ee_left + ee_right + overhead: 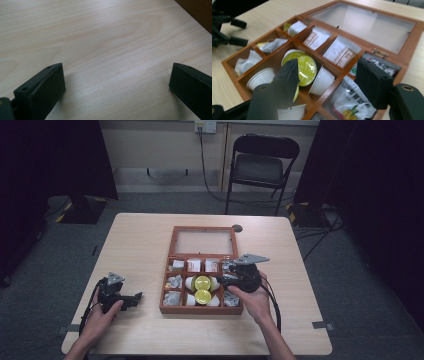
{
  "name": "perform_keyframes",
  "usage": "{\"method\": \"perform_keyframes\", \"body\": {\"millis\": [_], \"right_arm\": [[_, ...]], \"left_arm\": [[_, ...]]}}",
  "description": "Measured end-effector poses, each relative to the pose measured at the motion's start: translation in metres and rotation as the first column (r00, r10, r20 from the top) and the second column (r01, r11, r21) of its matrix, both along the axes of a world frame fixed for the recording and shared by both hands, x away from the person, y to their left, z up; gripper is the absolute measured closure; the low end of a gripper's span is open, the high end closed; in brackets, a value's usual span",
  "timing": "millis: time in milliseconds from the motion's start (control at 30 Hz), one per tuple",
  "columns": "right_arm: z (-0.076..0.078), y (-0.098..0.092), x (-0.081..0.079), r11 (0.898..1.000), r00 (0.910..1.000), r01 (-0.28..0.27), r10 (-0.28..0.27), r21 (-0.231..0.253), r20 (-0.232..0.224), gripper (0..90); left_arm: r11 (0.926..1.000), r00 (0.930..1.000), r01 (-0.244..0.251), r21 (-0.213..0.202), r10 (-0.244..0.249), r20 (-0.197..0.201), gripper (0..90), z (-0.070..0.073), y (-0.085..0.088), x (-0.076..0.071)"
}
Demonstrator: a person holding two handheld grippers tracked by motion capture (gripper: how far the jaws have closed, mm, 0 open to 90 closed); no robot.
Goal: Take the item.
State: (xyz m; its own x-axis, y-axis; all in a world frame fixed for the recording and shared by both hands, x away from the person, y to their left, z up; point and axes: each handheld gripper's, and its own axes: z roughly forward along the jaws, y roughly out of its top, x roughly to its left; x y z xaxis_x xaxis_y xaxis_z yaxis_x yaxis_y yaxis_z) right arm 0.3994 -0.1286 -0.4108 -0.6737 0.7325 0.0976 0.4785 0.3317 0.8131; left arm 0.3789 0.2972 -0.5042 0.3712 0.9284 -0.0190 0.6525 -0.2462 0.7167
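A: What is laid out on the table (140,240)?

B: A pale wood-grain top with rounded corners is seen, and on it, near the middle, a reddish-brown wooden box (202,270) is set with its glazed lid (204,241) folded flat to the far side. The box is divided by thin wooden walls into small compartments.

A: And what is kept in them?

B: Round white cups with glossy yellow foil lids (305,70) are packed in the long middle compartment. Flat printed paper sachets (340,52) are stood in the far row, crumpled silvery wrappers (245,62) are lodged in the left compartments, and shiny printed packets (348,100) are held in the right ones.

A: How are the grippers placed?

B: The right gripper (327,77) is held over the right side of the box, its flat black rectangular jaws spread wide with nothing between them; one is seen in front of the yellow lids, the other over the right-hand packets. The left gripper (136,298) is rested on bare table well to the left of the box, its matte jaws likewise parted and empty, pointed towards the box
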Motion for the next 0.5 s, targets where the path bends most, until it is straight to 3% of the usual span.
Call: {"method": "perform_keyframes", "body": {"millis": [500], "right_arm": [[-0.016,0.029,-0.007,0.995,0.996,-0.084,0.083,-0.046,-0.032,37.2]], "left_arm": [[1.0,1.0,0.0,0.0,0.0,0.0,0.0,0.0,0.0,0.0]]}}
